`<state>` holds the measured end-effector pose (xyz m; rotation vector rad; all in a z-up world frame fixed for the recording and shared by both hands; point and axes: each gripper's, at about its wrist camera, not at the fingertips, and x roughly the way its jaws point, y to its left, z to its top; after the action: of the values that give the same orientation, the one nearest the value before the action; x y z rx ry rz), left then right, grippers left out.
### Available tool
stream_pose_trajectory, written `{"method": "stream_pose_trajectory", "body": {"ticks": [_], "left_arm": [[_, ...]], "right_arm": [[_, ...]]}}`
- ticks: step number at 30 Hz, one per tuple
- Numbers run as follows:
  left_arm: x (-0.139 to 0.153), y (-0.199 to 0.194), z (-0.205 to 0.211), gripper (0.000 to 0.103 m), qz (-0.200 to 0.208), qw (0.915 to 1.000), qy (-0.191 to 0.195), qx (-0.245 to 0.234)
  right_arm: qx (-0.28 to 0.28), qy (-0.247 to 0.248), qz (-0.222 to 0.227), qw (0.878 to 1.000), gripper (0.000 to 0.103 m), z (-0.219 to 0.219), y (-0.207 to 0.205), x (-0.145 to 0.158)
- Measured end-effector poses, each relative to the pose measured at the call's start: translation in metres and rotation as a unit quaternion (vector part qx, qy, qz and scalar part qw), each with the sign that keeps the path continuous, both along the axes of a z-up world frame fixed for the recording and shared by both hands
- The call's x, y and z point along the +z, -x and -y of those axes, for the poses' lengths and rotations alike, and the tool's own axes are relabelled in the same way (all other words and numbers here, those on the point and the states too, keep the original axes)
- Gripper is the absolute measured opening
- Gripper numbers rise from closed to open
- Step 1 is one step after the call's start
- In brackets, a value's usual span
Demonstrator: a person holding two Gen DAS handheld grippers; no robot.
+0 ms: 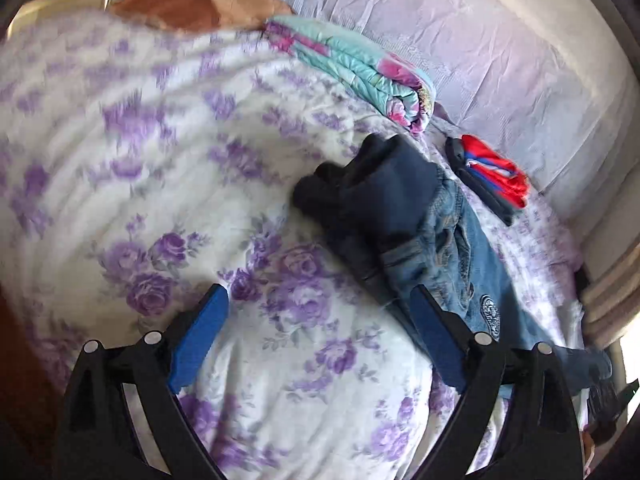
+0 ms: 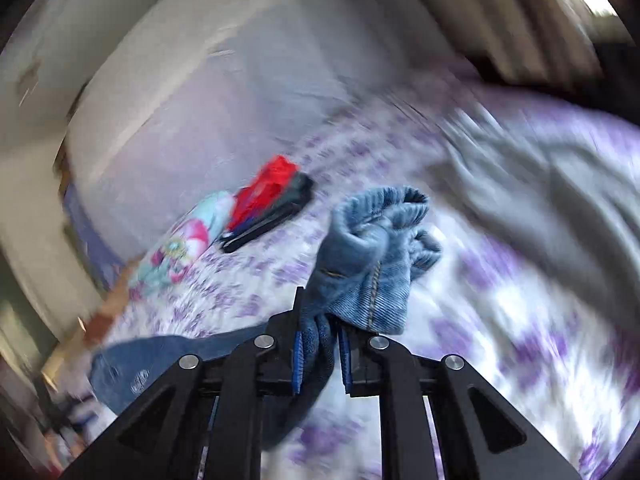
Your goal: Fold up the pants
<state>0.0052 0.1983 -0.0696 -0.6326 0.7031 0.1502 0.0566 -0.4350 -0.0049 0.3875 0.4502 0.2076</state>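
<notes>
Count: one pair of blue jeans (image 1: pixel 444 248), one dark navy garment (image 1: pixel 360 196) lying bunched over the jeans' upper part, one folded red-and-blue garment (image 1: pixel 494 174), one rolled turquoise-and-pink floral quilt (image 1: pixel 360 68), one orange-brown cushion (image 1: pixel 192 10), one grey cloth (image 2: pixel 532 192). All rest on a bed covered by a white bedspread with purple roses (image 1: pixel 168 184); a pale lilac headboard-side padding (image 1: pixel 480 40) runs behind.

Jeans position: left wrist view shows them stretched along the bedspread to the right of centre, a round embroidered emblem (image 1: pixel 490 316) on the denim near the camera. The folded red-and-blue garment lies just beyond them, apart; the quilt roll lies further back.

Left gripper (image 1: pixel 320 320): jaws wide apart, blue pads (image 1: pixel 200 340) exposed, nothing between them. The right-hand finger sits in front of the jeans' edge; contact cannot be told.

Right gripper (image 2: pixel 320 344): jaws nearly together, clamped on a bunched fold of denim. A cuffed end (image 2: pixel 376 248) of the jeans rises crumpled above the fingertips, lifted off the bedspread; the rest trails down-left to the emblem. Right view heavily motion-blurred.
</notes>
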Motion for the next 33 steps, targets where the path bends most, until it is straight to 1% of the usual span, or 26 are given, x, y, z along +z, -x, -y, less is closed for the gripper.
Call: {"method": "stream_pose_trajectory", "body": {"ticks": [1, 2, 3, 4, 6, 7, 8, 9, 10, 11, 12, 13, 14, 15, 17, 18, 20, 21, 23, 24, 26, 27, 28, 29, 31, 33], "left_arm": [[0.0, 0.002, -0.001, 0.09, 0.012, 0.9999, -0.002, -0.001], [0.0, 0.001, 0.001, 0.091, 0.012, 0.9999, -0.009, -0.002], [0.0, -0.001, 0.005, 0.095, 0.009, 0.9997, -0.021, -0.006], [0.0, -0.004, 0.012, 0.098, 0.008, 0.999, -0.043, -0.012], [-0.002, -0.009, 0.024, 0.098, 0.001, 0.9958, -0.091, -0.01], [-0.003, -0.012, 0.033, 0.099, -0.004, 0.9923, -0.123, -0.008], [-0.004, -0.013, 0.037, 0.099, -0.007, 0.9903, -0.138, -0.008], [-0.005, -0.014, 0.043, 0.099, -0.01, 0.9874, -0.158, -0.007], [-0.006, -0.014, 0.043, 0.099, -0.01, 0.9865, -0.164, -0.005], [-0.006, -0.014, 0.043, 0.099, -0.009, 0.9865, -0.164, -0.002], [-0.006, -0.014, 0.041, 0.099, -0.008, 0.987, -0.16, -0.003], [-0.006, -0.014, 0.038, 0.099, -0.008, 0.9881, -0.153, -0.007], [-0.005, -0.014, 0.036, 0.099, -0.007, 0.9888, -0.149, -0.01], [-0.005, -0.014, 0.035, 0.099, -0.006, 0.9891, -0.147, -0.013], [-0.006, -0.014, 0.036, 0.099, -0.006, 0.9885, -0.15, -0.015], [-0.007, -0.014, 0.037, 0.099, -0.006, 0.9882, -0.153, -0.015], [-0.007, -0.014, 0.039, 0.099, -0.007, 0.9876, -0.156, -0.013], [-0.007, -0.014, 0.039, 0.099, -0.007, 0.9877, -0.156, -0.014], [-0.007, -0.015, 0.037, 0.099, -0.01, 0.9889, -0.148, -0.014], [-0.006, -0.015, 0.036, 0.099, -0.012, 0.9894, -0.144, -0.014], [-0.004, -0.015, 0.036, 0.099, -0.017, 0.9903, -0.137, -0.015], [-0.003, -0.015, 0.036, 0.099, -0.02, 0.9907, -0.134, -0.016], [-0.002, -0.015, 0.036, 0.099, -0.024, 0.9912, -0.129, -0.018], [-0.001, -0.016, 0.035, 0.099, -0.027, 0.9918, -0.124, -0.02], [0.003, -0.019, 0.029, 0.099, -0.033, 0.9938, -0.103, -0.026], [0.006, -0.022, 0.023, 0.099, -0.035, 0.9962, -0.072, -0.034]], "right_arm": [[0.02, 0.06, 0.021, 0.998, 0.015, -0.03, -0.001, 0.018], [0.034, 0.109, 0.037, 0.993, 0.015, -0.055, -0.001, 0.028], [0.056, 0.181, 0.057, 0.98, 0.015, -0.093, 0.0, 0.036], [0.074, 0.229, 0.07, 0.968, 0.015, -0.122, 0.001, 0.038], [0.118, 0.308, 0.088, 0.94, 0.015, -0.178, 0.001, 0.031], [0.153, 0.355, 0.094, 0.917, 0.015, -0.215, 0.004, 0.017], [0.179, 0.39, 0.093, 0.899, 0.015, -0.242, 0.006, 0.004], [0.198, 0.414, 0.088, 0.884, 0.015, -0.261, 0.008, -0.008], [0.228, 0.447, 0.073, 0.862, 0.015, -0.285, 0.008, -0.029], [0.26, 0.481, 0.041, 0.837, 0.018, -0.304, 0.007, -0.055], [0.261, 0.534, 0.032, 0.804, 0.018, -0.317, 0.008, -0.079], [0.248, 0.566, 0.062, 0.784, 0.019, -0.322, 0.016, -0.086], [0.243, 0.58, 0.073, 0.774, 0.022, -0.323, 0.023, -0.086], [0.248, 0.574, 0.064, 0.778, 0.026, -0.32, 0.024, -0.08], [0.278, 0.511, 0.038, 0.812, 0.059, -0.3, 0.025, -0.057], [0.288, 0.478, 0.033, 0.829, 0.061, -0.291, 0.026, -0.044], [0.305, 0.382, 0.035, 0.872, 0.067, -0.266, 0.025, -0.008], [0.298, 0.342, 0.037, 0.891, 0.069, -0.255, 0.021, 0.006], [0.27, 0.291, 0.039, 0.917, 0.08, -0.248, 0.006, 0.021], [0.243, 0.279, 0.036, 0.928, 0.08, -0.244, -0.007, 0.023], [0.212, 0.289, 0.013, 0.934, 0.083, -0.25, -0.032, 0.01], [0.212, 0.31, -0.025, 0.927, 0.087, -0.257, -0.049, -0.013], [0.224, 0.329, -0.067, 0.915, 0.094, -0.263, -0.062, -0.035], [0.225, 0.347, -0.081, 0.907, 0.095, -0.269, -0.068, -0.054], [0.224, 0.333, -0.067, 0.914, 0.095, -0.263, -0.064, -0.048], [0.218, 0.304, -0.032, 0.927, 0.095, -0.252, -0.058, -0.032]]}}
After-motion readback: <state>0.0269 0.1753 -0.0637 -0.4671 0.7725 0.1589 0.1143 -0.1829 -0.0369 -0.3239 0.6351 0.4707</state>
